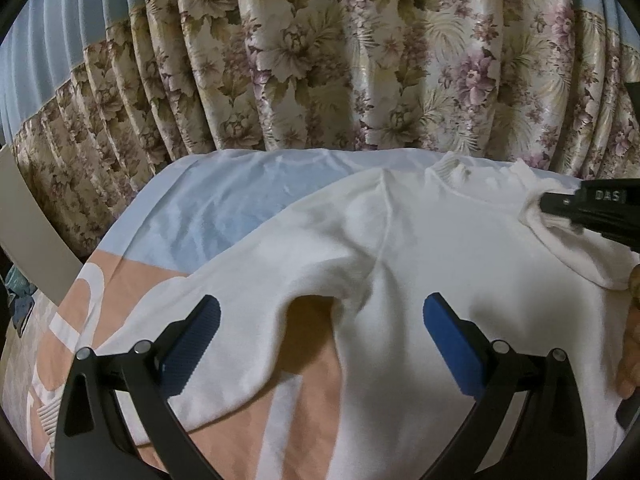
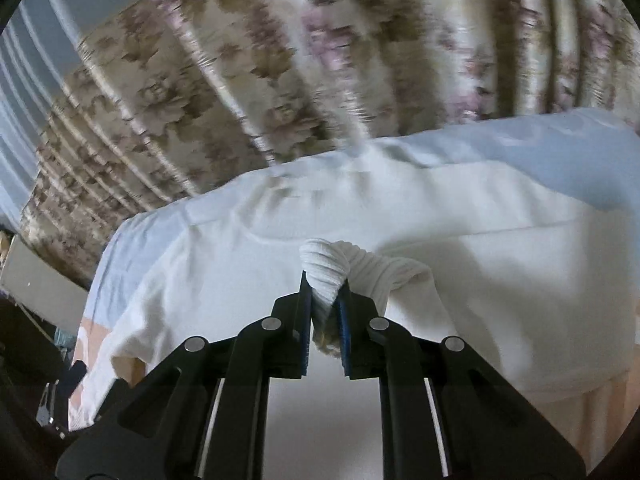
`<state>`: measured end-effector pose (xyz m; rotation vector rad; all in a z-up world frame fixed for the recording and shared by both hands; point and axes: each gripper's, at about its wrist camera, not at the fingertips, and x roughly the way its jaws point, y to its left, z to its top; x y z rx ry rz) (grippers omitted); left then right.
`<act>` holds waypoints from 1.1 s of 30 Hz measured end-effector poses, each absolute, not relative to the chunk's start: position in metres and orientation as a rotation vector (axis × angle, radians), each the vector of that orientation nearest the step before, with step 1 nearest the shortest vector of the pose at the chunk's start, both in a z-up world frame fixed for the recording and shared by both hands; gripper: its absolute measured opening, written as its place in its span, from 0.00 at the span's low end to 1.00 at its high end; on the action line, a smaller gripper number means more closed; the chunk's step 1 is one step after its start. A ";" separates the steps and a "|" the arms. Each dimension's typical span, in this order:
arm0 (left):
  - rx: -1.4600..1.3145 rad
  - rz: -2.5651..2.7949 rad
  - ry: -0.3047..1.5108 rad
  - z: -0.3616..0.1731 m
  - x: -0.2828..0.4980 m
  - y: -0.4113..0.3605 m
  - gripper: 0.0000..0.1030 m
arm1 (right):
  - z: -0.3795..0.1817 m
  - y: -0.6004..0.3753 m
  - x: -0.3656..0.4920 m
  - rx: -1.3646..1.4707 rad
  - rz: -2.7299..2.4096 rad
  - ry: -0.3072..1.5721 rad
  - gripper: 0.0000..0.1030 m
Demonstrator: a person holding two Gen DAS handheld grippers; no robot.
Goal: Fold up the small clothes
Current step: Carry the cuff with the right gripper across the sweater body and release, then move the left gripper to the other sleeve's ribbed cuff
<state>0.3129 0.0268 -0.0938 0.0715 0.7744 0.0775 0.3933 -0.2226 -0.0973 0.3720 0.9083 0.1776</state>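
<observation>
A white long-sleeved top [image 1: 420, 248] lies spread on the bed, its ribbed collar [image 1: 452, 170] toward the curtain. My left gripper [image 1: 322, 322] hovers open over the armpit, where the left sleeve meets the body, with its blue pads [image 1: 448, 334] wide apart and holding nothing. My right gripper [image 1: 560, 204] enters the left wrist view from the right edge, over the top's right side. In the right wrist view the right gripper [image 2: 325, 300] is shut on a ribbed cuff [image 2: 326, 268], and the sleeve is drawn in over the white top [image 2: 200, 280].
The bed sheet [image 1: 224, 208] is pale blue at the back and peach with white letters at the front. A flowered curtain [image 1: 320, 60] hangs close behind the bed. A pale board [image 1: 32, 232] leans at the left edge. A hand [image 1: 632, 340] shows at the right rim.
</observation>
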 end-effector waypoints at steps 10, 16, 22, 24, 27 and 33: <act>0.036 0.119 0.787 -0.099 0.320 0.054 0.99 | -0.114 -0.161 0.410 0.349 0.263 0.965 0.14; 0.027 0.138 0.789 -0.101 0.320 0.066 0.99 | -0.123 -0.128 0.415 0.332 0.305 0.988 0.14; 0.011 0.151 0.799 -0.103 0.322 0.075 0.98 | -0.126 -0.106 0.416 0.316 0.340 0.990 0.16; 0.009 0.156 0.796 -0.102 0.321 0.077 0.99 | -0.127 -0.101 0.415 0.316 0.375 1.001 0.23; 0.006 0.157 0.790 -0.099 0.320 0.077 0.99 | -0.117 -0.101 0.407 0.313 0.399 0.968 0.35; 0.007 0.149 0.781 -0.093 0.315 0.074 0.99 | -0.080 -0.132 0.382 0.205 0.292 0.839 0.35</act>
